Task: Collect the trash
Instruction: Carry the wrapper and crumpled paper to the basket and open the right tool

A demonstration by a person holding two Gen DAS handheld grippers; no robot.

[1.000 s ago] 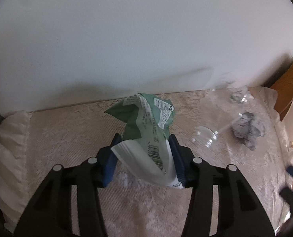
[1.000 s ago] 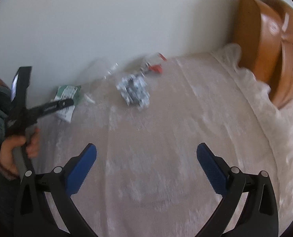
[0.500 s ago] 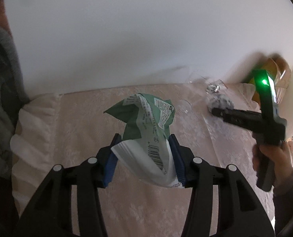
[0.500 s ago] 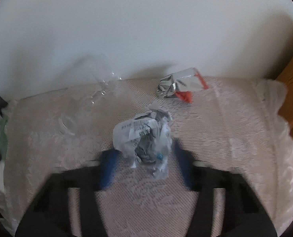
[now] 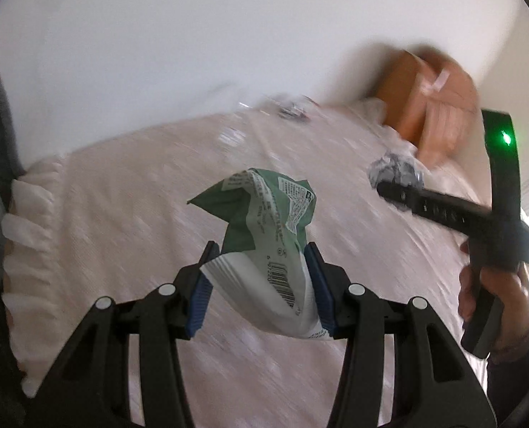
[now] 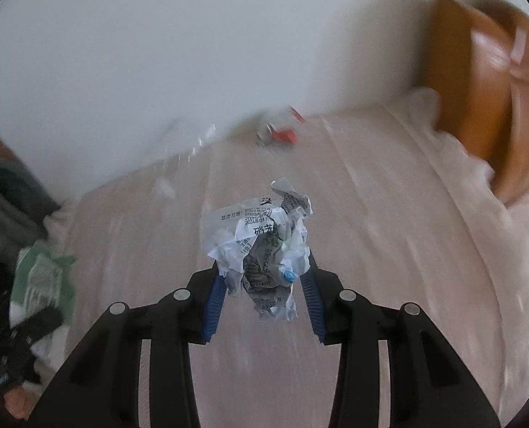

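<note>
My left gripper (image 5: 259, 249) is shut on a green and white snack wrapper (image 5: 268, 224), held above the lace tablecloth (image 5: 121, 196). My right gripper (image 6: 262, 256) is shut on a crumpled white and silver printed wrapper (image 6: 261, 235), lifted off the cloth. That gripper and its wrapper (image 5: 394, 169) also show at the right of the left wrist view. The green wrapper (image 6: 41, 274) shows at the left edge of the right wrist view. A silver and red wrapper (image 6: 280, 130) and clear plastic (image 6: 202, 139) lie by the wall.
A white wall (image 6: 193, 53) runs along the back of the table. An orange-brown wooden chair back (image 6: 485, 107) stands at the right corner. The ruffled cloth edge (image 5: 25, 214) hangs at the left.
The right gripper moved in on the crumpled wrapper, closed on it and lifted it. The left gripper kept its hold on the green wrapper and swung its view to the right.
</note>
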